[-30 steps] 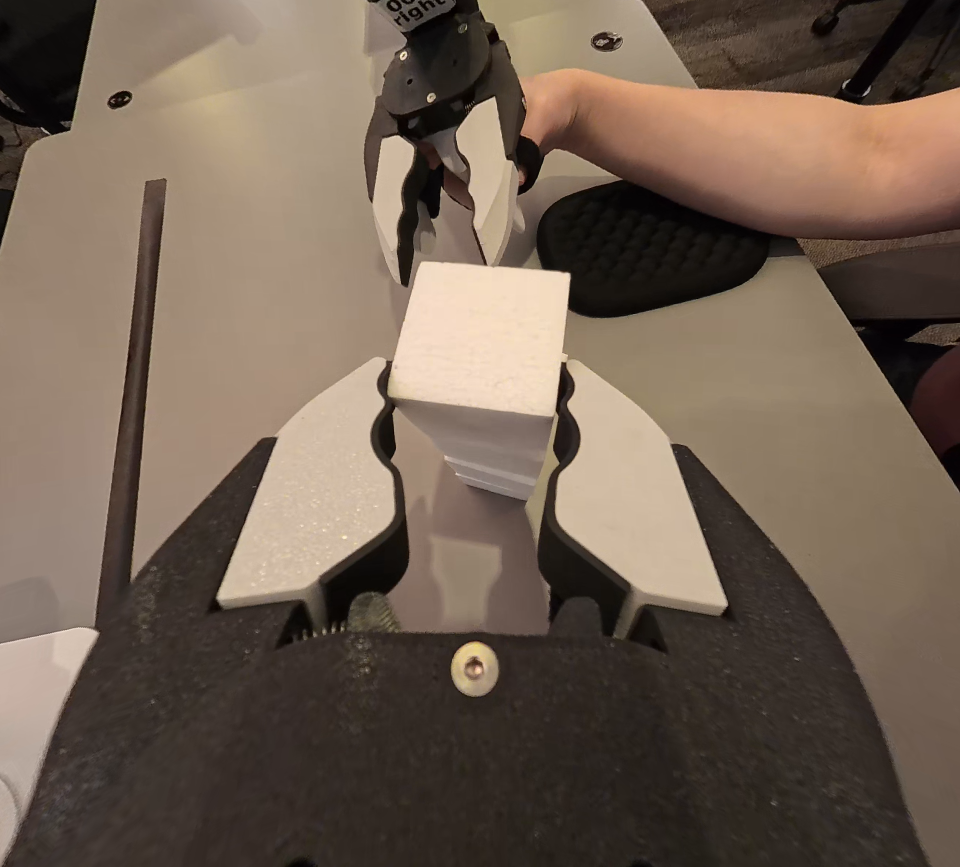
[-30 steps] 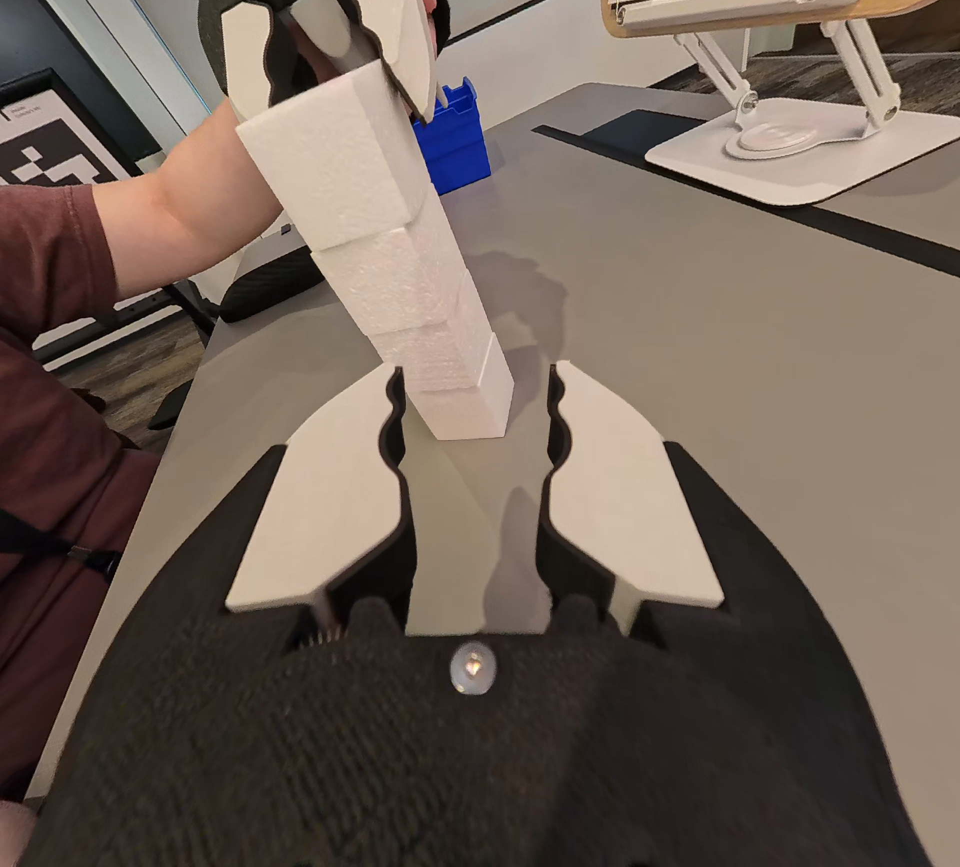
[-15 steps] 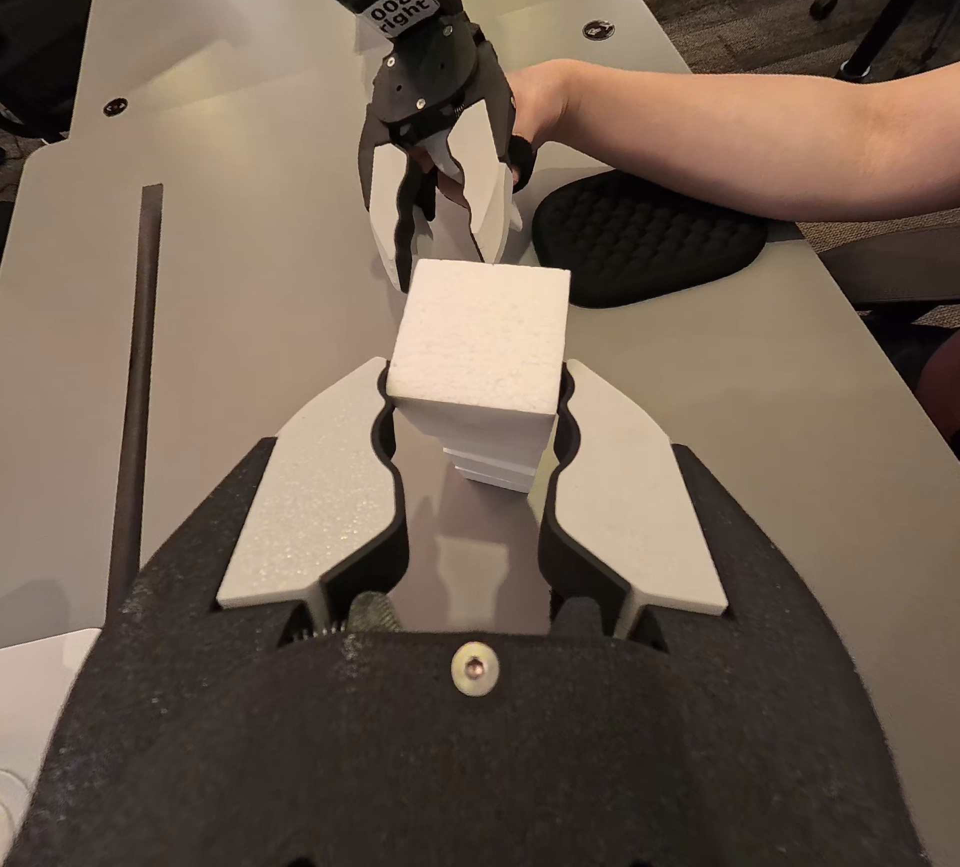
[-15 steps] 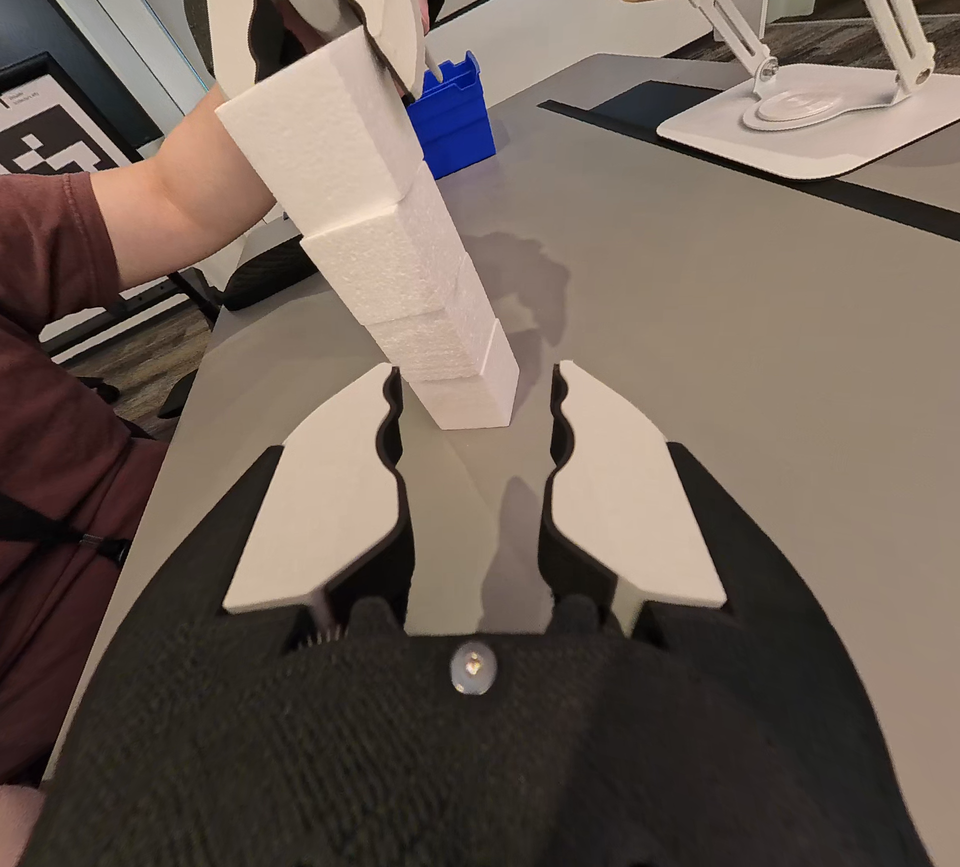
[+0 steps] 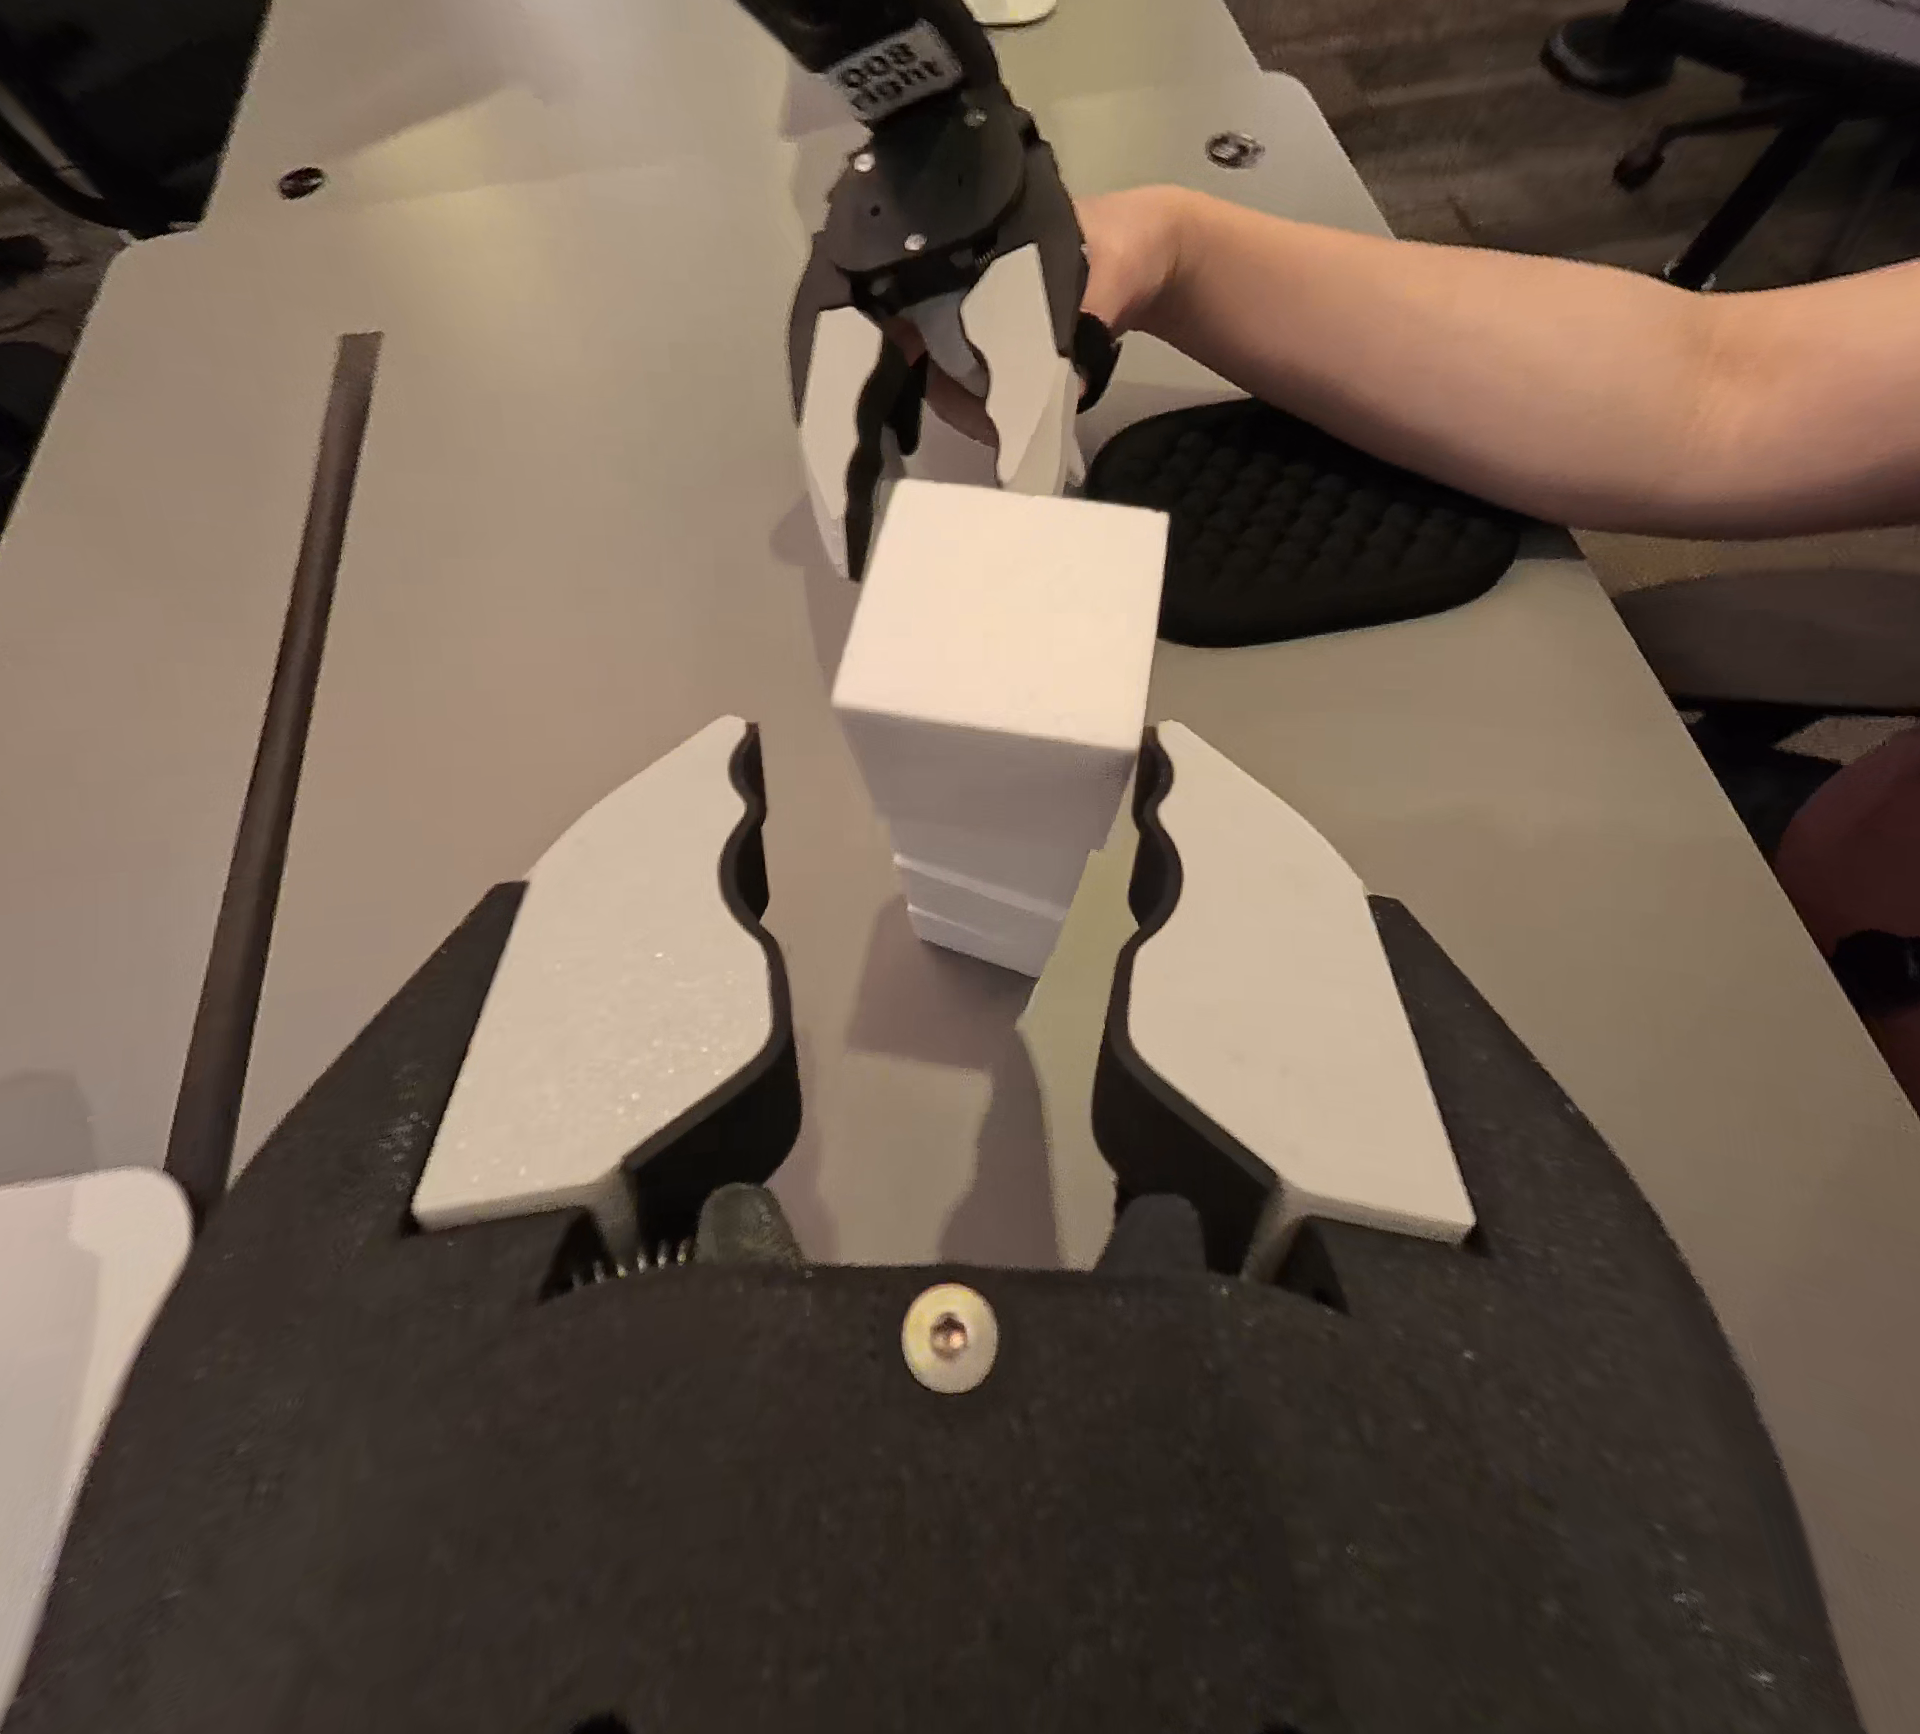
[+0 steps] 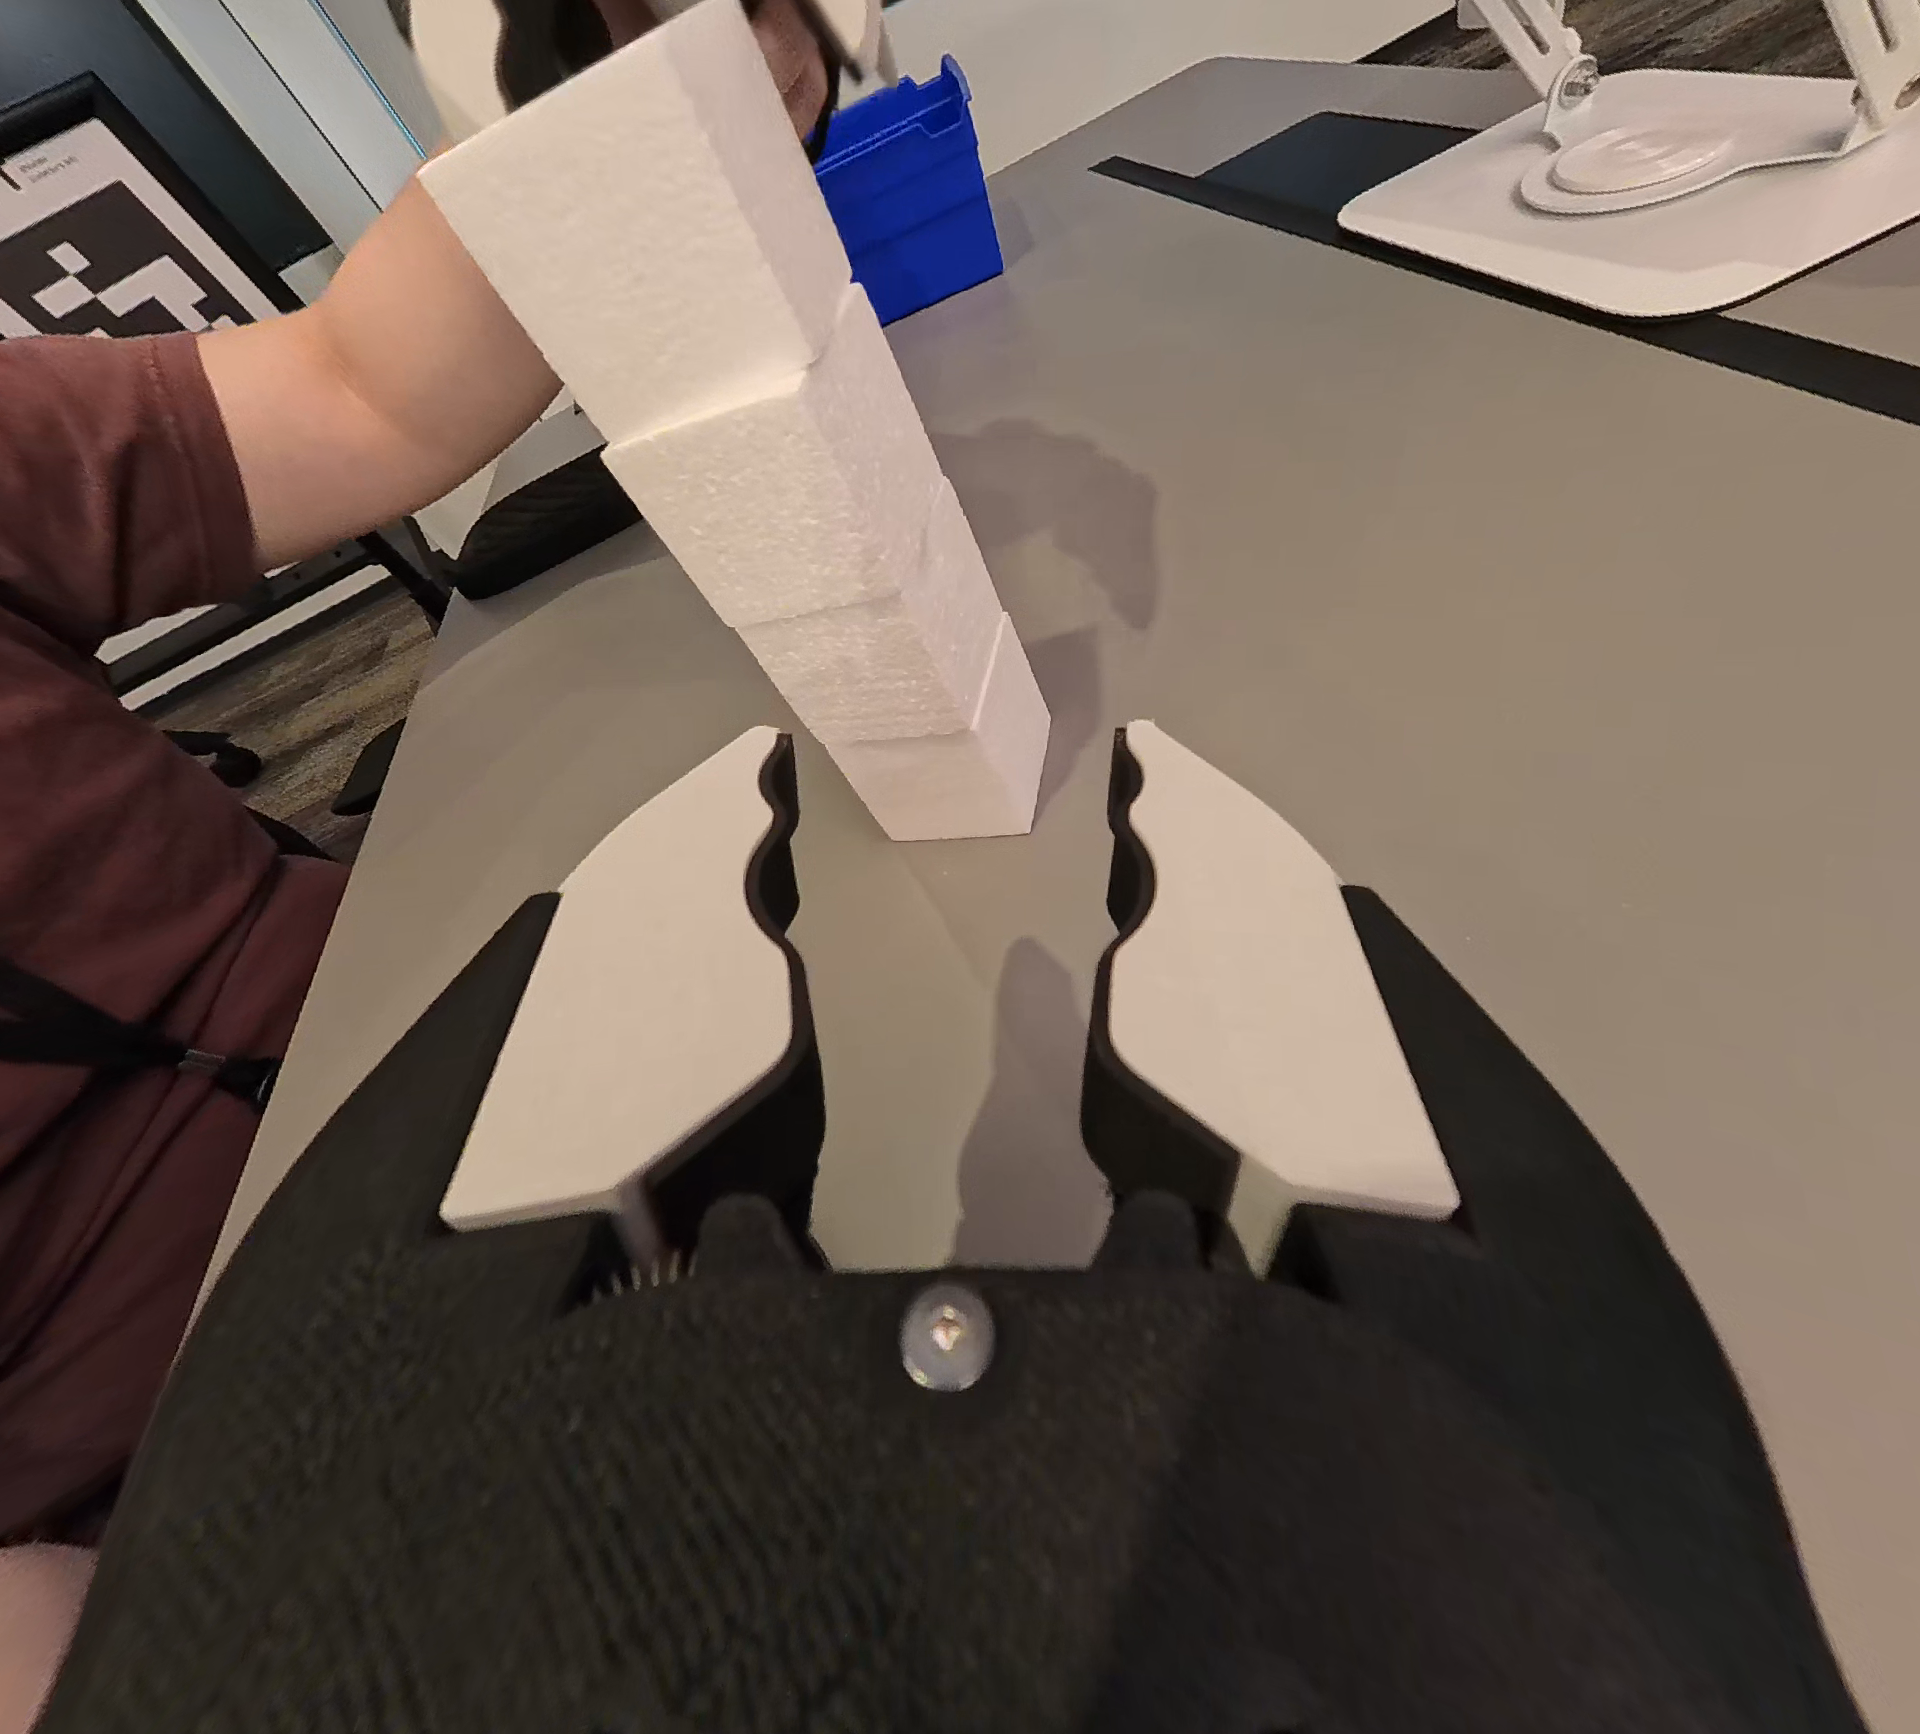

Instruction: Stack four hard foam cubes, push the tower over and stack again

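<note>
A tower of stacked white foam cubes (image 6: 790, 521) stands on the grey table (image 6: 1455, 749). The left wrist view shows it from above, with its top cube (image 5: 1003, 614) foremost. My left gripper (image 5: 953, 734) is open around the top cube. Its left finger (image 5: 665, 853) stands clear of the cube and its right finger (image 5: 1226, 853) is close beside it. It shows at the tower's top in the right wrist view (image 6: 649, 22). My right gripper (image 6: 954, 739) is open and empty, just short of the bottom cube (image 6: 945, 780). It also shows beyond the tower in the left wrist view (image 5: 930, 463).
A black padded rest (image 5: 1299, 521) lies right of the tower, under a person's arm (image 5: 1507, 396). A blue bin (image 6: 904, 198) stands behind the tower. A white stand (image 6: 1621, 188) and a dark strip (image 5: 281, 624) are on the table. My hands' fingertips stand some 12 cm from each other.
My left gripper's jaws have opened off the top cube, which stays on the tower. The right gripper has stayed open and empty near the tower's base.
</note>
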`<state>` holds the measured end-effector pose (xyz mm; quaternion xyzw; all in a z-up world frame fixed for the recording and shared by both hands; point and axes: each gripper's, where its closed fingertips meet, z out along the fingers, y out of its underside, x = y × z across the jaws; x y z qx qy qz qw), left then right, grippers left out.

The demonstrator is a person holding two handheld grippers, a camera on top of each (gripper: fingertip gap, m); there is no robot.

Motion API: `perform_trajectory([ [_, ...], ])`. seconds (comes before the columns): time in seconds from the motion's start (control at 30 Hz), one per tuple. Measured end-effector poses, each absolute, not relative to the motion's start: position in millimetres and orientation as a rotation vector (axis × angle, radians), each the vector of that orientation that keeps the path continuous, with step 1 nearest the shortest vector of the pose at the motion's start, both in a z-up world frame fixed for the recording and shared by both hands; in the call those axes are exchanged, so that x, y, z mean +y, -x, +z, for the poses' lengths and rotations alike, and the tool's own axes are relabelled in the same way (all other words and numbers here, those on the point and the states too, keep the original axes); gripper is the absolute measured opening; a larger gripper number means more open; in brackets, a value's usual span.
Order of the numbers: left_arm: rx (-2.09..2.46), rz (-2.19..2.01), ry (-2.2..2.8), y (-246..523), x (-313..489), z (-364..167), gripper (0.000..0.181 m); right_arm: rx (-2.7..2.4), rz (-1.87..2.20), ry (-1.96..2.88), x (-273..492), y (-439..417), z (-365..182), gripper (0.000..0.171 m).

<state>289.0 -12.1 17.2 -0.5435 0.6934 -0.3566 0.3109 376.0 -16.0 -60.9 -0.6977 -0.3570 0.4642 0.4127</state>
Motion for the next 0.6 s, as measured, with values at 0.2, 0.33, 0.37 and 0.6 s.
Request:
perform_trajectory([
  [0.2,1.629,-0.949,1.442,-239.8,8.2,38.2,0.068,-0.887,1.16,1.75,-13.6,-378.9,-59.6,0.059],
  [0.33,1.403,-1.016,1.301,-204.4,9.4,80.5,0.061,-0.852,1.131,1.731,-9.1,-384.1,-54.3,0.06],
  [0.37,1.346,-1.014,1.27,-195.4,10.7,90.3,0.058,-0.844,1.114,1.722,-8.1,-385.9,-51.1,0.06],
  [0.6,1.208,-0.909,1.227,-148.5,11.2,89.3,0.062,-0.746,0.847,1.66,-13.0,-398.9,-22.2,0.065],
])
